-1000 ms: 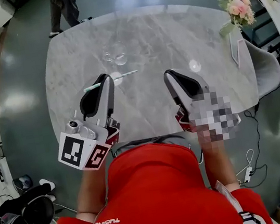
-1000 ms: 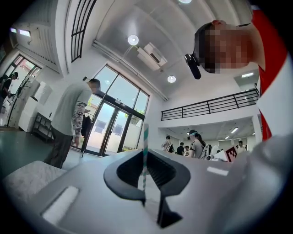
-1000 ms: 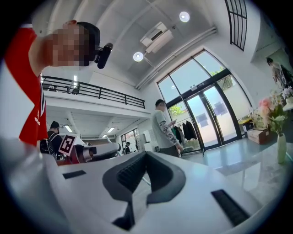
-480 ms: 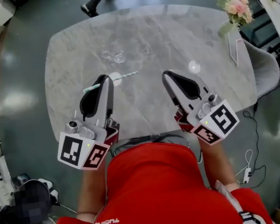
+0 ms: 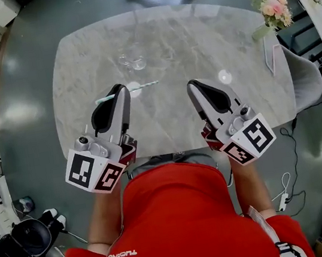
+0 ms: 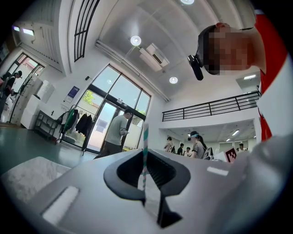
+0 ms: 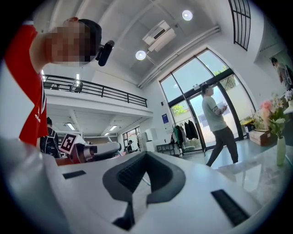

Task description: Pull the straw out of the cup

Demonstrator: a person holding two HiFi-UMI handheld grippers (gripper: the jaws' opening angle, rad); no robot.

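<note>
straw [image 5: 147, 85]: out of the cup; level and crosswise above the desk, short end left of the left gripper, longer striped end to its right.
straw hold: pinched near one end, square across the fingers [image 6: 91, 192]; judged a grip that keeps the straw off the desk and steady once extracted.
cup [image 5: 137, 64]: clear glass with a faint outline, upright on the desk beyond the straw, well apart from both grippers; no straw inside. Second glassy shape just beside it, too faint to identify.
task status: extraction judged done; straw not yet set down.
left gripper [image 5: 118, 92]: fingers clenched on the straw; straw seen running straight through the pad gap in the left gripper view.
left hand pose: over the near part of the desk, pointing away from the body, close to level; marker cube [image 5: 95, 171] nearest the chest.
right gripper [image 5: 195, 84]: fingers pressed together, nothing between them.
right hand pose: alongside the left, roughly parallel, pointing away from the body and level; tip near the free end of the straw but apart from it. Judged idle, parked clear of the work.
desk [image 5: 225, 36]: grey marble top with rounded corners; flowers [image 5: 274, 7] at the far right corner, well apart from the cup.
risk: thin straw in a firm pinch, judged liable to crease at the pads.
</note>
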